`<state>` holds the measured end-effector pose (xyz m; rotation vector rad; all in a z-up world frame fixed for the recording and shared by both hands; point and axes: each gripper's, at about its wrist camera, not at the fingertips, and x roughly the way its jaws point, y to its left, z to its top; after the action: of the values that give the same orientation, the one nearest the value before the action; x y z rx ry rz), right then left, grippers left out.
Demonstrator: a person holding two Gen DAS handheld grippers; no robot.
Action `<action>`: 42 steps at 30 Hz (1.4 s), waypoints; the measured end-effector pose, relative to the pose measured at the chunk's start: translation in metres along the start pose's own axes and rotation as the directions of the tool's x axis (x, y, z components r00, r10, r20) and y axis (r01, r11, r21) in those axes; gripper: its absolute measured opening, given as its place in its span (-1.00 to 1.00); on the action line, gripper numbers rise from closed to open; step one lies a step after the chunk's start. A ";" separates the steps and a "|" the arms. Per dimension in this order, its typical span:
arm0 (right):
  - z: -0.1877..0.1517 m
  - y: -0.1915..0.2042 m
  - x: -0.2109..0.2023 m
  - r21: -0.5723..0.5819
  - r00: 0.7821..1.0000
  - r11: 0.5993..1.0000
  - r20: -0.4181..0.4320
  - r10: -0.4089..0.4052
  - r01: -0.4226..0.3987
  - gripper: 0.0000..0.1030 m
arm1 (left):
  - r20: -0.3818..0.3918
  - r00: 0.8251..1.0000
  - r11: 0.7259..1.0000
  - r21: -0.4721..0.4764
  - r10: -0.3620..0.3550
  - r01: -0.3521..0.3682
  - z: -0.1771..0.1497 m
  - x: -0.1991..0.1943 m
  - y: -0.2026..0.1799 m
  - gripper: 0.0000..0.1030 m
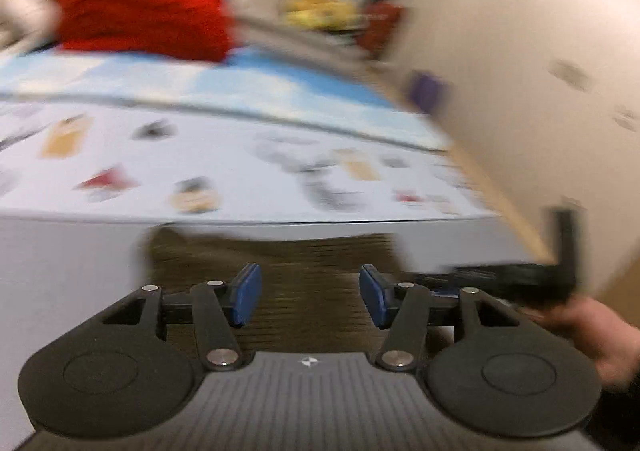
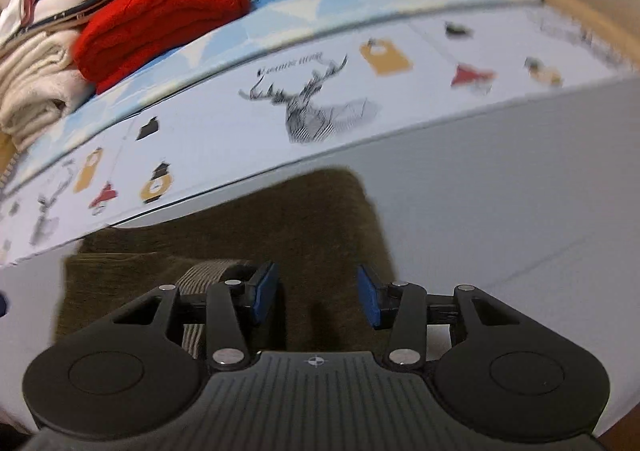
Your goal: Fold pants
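Apparently folded, the pants (image 2: 224,243) lie beside the red sweater stack (image 2: 160,15); left gripper (image 1: 310,295) and right gripper (image 2: 316,297) hover apart, empty.

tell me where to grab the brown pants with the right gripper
Take the brown pants at the near right corner, coming straight down from above with the open right gripper. They lie flat on the white surface, so only an edge gives the fingers something to pinch.

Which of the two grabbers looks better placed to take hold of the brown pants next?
Right, probably. The right gripper hangs open directly over the brown pants, view steady. The left gripper is open too, but blurred.
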<state>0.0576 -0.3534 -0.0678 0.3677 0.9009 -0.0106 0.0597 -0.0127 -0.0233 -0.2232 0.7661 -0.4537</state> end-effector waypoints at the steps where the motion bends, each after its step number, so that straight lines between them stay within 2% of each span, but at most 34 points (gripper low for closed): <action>1: -0.002 0.002 0.004 0.006 0.999 1.000 -0.023 0.029 -0.029 0.10 | -0.029 0.998 0.998 -0.042 0.054 -0.056 -0.001 0.004 0.013 0.16; 3: -0.004 0.007 0.012 0.025 0.994 0.997 -0.072 0.078 -0.077 0.23 | -0.109 0.987 0.985 -0.114 0.118 -0.130 -0.003 0.013 0.036 0.16; 6: -0.008 0.013 0.022 0.059 0.987 0.992 -0.117 0.114 -0.108 0.38 | -0.214 0.966 0.968 -0.169 0.147 -0.185 -0.010 0.027 0.062 0.16; 9: -0.006 0.012 0.032 0.134 0.978 0.983 -0.152 0.147 -0.127 0.53 | -0.232 0.957 0.969 -0.136 0.172 -0.207 -0.016 0.020 0.066 0.16; 11: -0.005 0.010 0.033 0.193 0.972 0.970 -0.151 0.180 -0.150 0.53 | -0.226 0.958 0.972 -0.116 0.174 -0.204 -0.017 0.020 0.065 0.16; 13: -0.004 0.010 0.033 0.205 0.971 0.966 -0.145 0.191 -0.160 0.53 | -0.224 0.959 0.974 -0.105 0.173 -0.200 -0.019 0.018 0.064 0.16; 15: -0.006 0.017 0.038 0.151 0.966 0.975 -0.176 0.191 -0.165 0.55 | -0.230 0.957 0.974 -0.094 0.179 -0.205 -0.020 0.016 0.063 0.16; 16: -0.009 0.021 0.043 0.108 0.962 0.982 -0.207 0.177 -0.157 0.62 | -0.233 0.956 0.975 -0.090 0.179 -0.205 -0.021 0.015 0.063 0.16; 18: -0.018 0.033 0.051 -0.010 0.963 0.994 -0.251 0.100 -0.106 0.74 | -0.234 0.957 0.977 -0.085 0.172 -0.197 -0.021 0.013 0.059 0.16; 21: -0.023 0.046 0.054 -0.086 0.966 0.992 -0.252 0.066 -0.090 0.79 | -0.230 0.959 0.980 -0.075 0.165 -0.186 -0.020 0.012 0.056 0.16; 23: -0.023 0.050 0.054 -0.095 0.968 0.991 -0.241 0.073 -0.098 0.65 | -0.225 0.960 0.980 -0.067 0.169 -0.188 -0.020 0.011 0.055 0.16; 24: -0.023 0.052 0.052 -0.093 0.968 0.988 -0.230 0.102 -0.127 0.29 | -0.224 0.959 0.980 -0.065 0.172 -0.191 -0.020 0.011 0.055 0.16; 28: -0.021 0.060 0.032 -0.145 0.979 0.978 -0.156 0.130 -0.153 -0.28 | -0.213 0.961 0.979 -0.063 0.178 -0.196 -0.017 0.010 0.054 0.16; 30: -0.015 0.057 0.016 -0.141 0.978 0.969 -0.087 0.191 -0.202 -0.39 | -0.196 0.962 0.978 -0.050 0.189 -0.202 -0.016 0.010 0.050 0.16; 33: -0.001 0.045 -0.024 -0.141 0.950 0.946 0.074 0.303 -0.291 -0.46 | -0.166 0.966 0.978 -0.032 0.199 -0.207 -0.013 0.009 0.044 0.16; 35: 0.005 0.027 -0.045 -0.105 0.938 0.950 0.162 0.308 -0.294 -0.46 | -0.147 0.969 0.978 -0.023 0.200 -0.205 -0.012 0.007 0.040 0.16; 36: 0.008 0.013 -0.050 -0.061 0.940 0.958 0.182 0.288 -0.281 -0.46 | -0.136 0.970 0.979 -0.019 0.200 -0.204 -0.012 0.006 0.038 0.16; 37: 0.011 -0.003 -0.050 -0.007 0.957 0.971 0.170 0.236 -0.239 -0.46 | -0.126 0.971 0.979 -0.014 0.200 -0.204 -0.011 0.006 0.037 0.16; 39: 0.010 -0.018 -0.034 0.014 0.992 0.994 0.071 0.107 -0.108 -0.46 | -0.118 0.972 0.979 -0.005 0.201 -0.203 -0.010 0.006 0.034 0.16; 41: 0.002 -0.024 -0.007 0.002 0.997 1.000 -0.071 0.006 -0.006 -0.40 | -0.120 0.971 0.978 0.005 0.207 -0.208 -0.009 0.008 0.033 0.16; 42: 0.000 -0.023 -0.002 -0.008 0.996 1.000 -0.083 -0.015 0.014 -0.32 | -0.120 0.970 0.977 0.009 0.212 -0.213 -0.008 0.009 0.032 0.16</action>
<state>0.0521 -0.3753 -0.0736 0.3565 0.9854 -0.0052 0.0696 0.0107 -0.0455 -0.1163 0.8984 -0.2636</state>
